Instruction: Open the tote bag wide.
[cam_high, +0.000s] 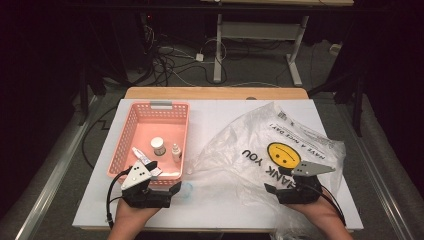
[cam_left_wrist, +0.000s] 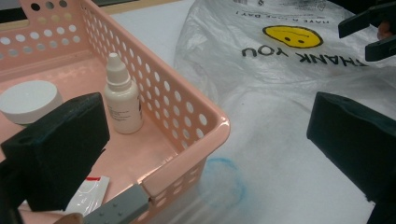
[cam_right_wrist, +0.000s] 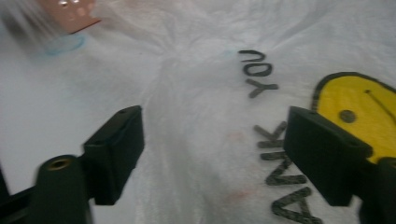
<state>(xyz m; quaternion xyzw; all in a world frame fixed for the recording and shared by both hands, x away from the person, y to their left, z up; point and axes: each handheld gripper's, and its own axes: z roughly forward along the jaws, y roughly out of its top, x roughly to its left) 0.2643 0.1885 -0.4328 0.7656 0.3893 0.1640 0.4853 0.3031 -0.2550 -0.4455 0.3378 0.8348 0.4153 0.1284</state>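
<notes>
A: Where does the high view sit?
B: Above the near edge, facing forward and down over the whole table (cam_high: 220, 112).
A: And the left gripper view?
B: Low and close; the pink basket (cam_left_wrist: 187, 100) corner lies between its jaws, the plastic bag (cam_left_wrist: 289, 60) beyond them.
A: The right gripper view?
B: Closer still, the bag's (cam_right_wrist: 201, 140) print between its jaws, the basket corner (cam_right_wrist: 70, 11) far beyond the left one.

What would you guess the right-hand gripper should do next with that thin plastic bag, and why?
Probably close the last bit and pinch the plastic. The right gripper hovers over the crinkled translucent plastic bag with the yellow smiley face, its jaws apart with a raised fold of film between them and not yet clamped. The left gripper waits open at the pink perforated plastic basket, so gripping the bag looks like the step in hand.
</notes>
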